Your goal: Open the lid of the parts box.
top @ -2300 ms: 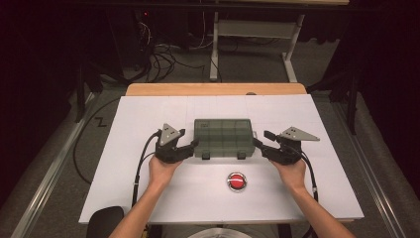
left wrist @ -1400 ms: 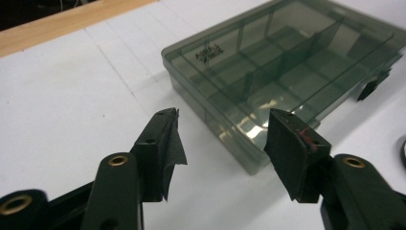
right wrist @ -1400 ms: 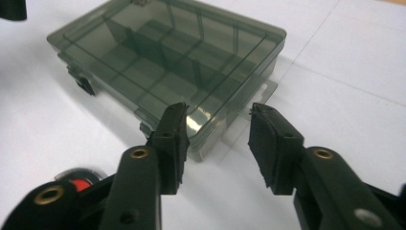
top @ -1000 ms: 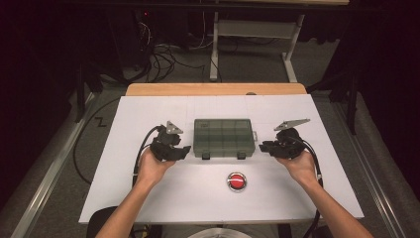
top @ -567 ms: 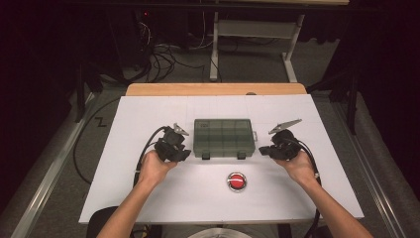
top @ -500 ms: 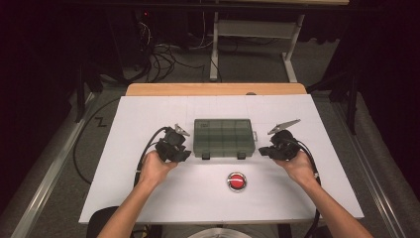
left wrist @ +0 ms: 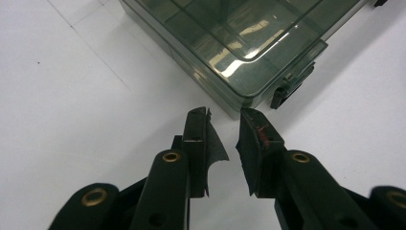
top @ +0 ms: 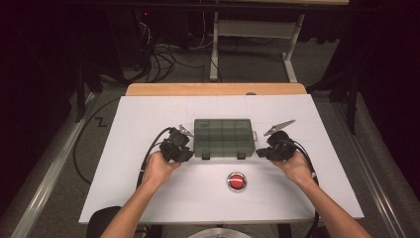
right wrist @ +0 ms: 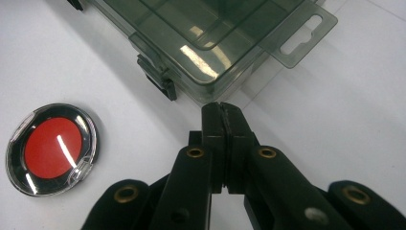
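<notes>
The middle of the white worktop [top: 148, 119] is taken up by a closed, smoky-green translucent plastic compartment box [top: 224, 137]. It is flanked closely on both sides by the left claw [left wrist: 222, 139] and the right claw [right wrist: 222, 122]. A round red push-button with a chrome rim [top: 236, 180] is set nearer the person, between the forearms. Open surface is left along the far edge and at both outer sides.

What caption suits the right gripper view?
Shut right gripper points at a corner of the closed green organiser box, red button beside it.
</notes>
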Available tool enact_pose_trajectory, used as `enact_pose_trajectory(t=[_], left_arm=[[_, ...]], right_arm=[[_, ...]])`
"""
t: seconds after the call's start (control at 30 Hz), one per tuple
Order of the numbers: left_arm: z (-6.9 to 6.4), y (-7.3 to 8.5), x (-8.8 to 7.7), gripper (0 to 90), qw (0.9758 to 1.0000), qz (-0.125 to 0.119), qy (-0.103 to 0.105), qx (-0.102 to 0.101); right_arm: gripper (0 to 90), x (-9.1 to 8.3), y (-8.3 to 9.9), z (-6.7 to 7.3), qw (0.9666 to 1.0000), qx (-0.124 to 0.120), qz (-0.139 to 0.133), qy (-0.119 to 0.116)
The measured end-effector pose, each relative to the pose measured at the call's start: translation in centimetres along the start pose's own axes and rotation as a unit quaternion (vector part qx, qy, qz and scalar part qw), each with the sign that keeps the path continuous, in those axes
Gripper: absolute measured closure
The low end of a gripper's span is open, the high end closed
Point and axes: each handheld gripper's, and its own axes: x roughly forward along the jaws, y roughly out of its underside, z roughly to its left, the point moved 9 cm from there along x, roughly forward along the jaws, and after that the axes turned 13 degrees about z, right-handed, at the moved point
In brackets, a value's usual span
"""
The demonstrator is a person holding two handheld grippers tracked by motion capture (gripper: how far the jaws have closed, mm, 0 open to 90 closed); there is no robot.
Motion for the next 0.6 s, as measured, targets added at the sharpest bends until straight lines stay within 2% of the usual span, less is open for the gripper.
enact_pose_trajectory(t=[0.2, 0.6], left_arm=[[-0.03, 0.00, -0.04, 72.8, 1.0000, -0.001, -0.002, 0.001], [-0.50, -0.47, -0.52, 71.4, 0.9998, -0.019, 0.000, 0.005]], right_arm=[[90.0, -0.02, -0.08, 0.10, 1.0000, -0.001, -0.003, -0.004], [90.0, -0.30, -0.27, 0.24, 0.9998, -0.005, -0.015, -0.009]])
